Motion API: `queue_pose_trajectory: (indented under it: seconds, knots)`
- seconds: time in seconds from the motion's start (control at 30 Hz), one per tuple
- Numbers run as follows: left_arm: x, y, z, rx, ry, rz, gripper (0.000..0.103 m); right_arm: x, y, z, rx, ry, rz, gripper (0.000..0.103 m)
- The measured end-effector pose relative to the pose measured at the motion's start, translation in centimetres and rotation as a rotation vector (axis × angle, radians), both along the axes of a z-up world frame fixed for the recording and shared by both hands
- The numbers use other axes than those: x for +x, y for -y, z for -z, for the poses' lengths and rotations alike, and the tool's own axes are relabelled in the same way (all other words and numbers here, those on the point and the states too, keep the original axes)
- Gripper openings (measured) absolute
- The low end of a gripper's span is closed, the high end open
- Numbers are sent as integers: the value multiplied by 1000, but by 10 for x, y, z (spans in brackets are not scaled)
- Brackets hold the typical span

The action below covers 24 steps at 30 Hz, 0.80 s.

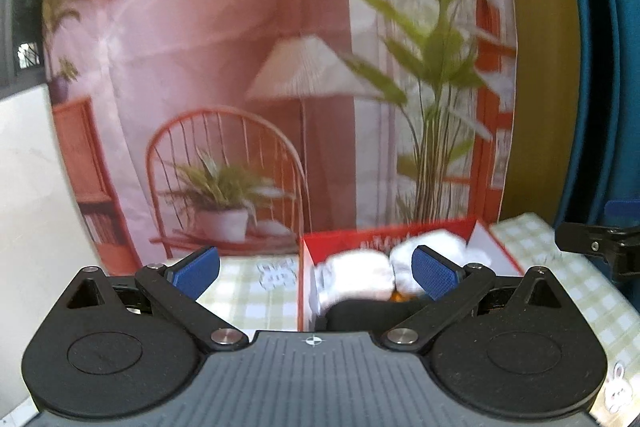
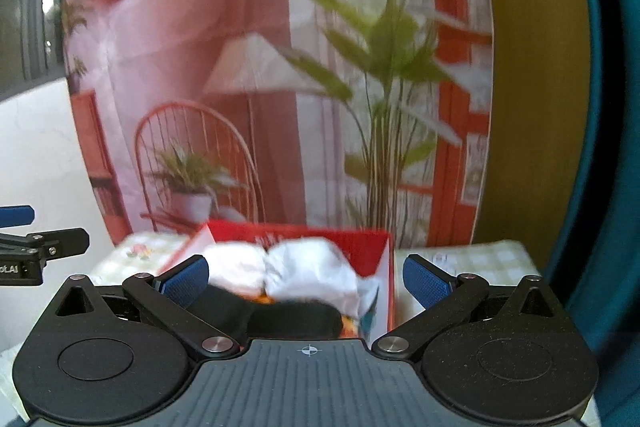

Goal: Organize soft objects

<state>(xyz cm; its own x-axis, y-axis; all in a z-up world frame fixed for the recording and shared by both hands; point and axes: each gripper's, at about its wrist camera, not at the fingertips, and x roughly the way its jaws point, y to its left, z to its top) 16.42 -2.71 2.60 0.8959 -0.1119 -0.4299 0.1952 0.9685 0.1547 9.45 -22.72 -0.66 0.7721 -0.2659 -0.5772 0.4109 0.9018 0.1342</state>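
Note:
A red box (image 1: 384, 233) (image 2: 376, 247) stands on a green checked cloth (image 1: 248, 287) (image 2: 480, 259). Inside lie two white soft bundles (image 1: 360, 277) (image 2: 308, 267) side by side, with a black soft item (image 1: 360, 317) (image 2: 296, 321) in front of them and a bit of orange showing between. My left gripper (image 1: 316, 273) is open above the box's near left corner, nothing between its blue pads. My right gripper (image 2: 306, 281) is open too, wide over the box, and holds nothing. Each gripper's dark finger tip shows at the edge of the other's view.
A printed backdrop (image 1: 280, 67) of a pink room with a chair, lamp and plants stands right behind the box. A yellow panel (image 1: 540, 67) and blue fabric (image 1: 600, 67) rise on the right. A white wall (image 1: 32, 187) is at the left.

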Motion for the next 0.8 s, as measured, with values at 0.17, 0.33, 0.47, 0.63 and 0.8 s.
queue_pose_trajectory:
  seconds: [0.17, 0.33, 0.47, 0.63, 0.8]
  knots:
    - [-24, -4, -42, -14, 79, -21, 103, -17, -8, -46, -37, 58, 7, 103]
    - [-45, -11, -71, -46, 128, -29, 103, -31, -19, -86, -66, 92, 23, 103]
    - [-61, -10, -81, -27, 153, -29, 103, -42, -26, -104, -71, 107, 21, 103]
    - [-72, -8, -82, -9, 165, -31, 103, -53, -36, -111, -74, 110, 29, 103]
    - [-80, -10, -82, -10, 174, -39, 103, -58, -39, -111, -69, 102, 35, 103]
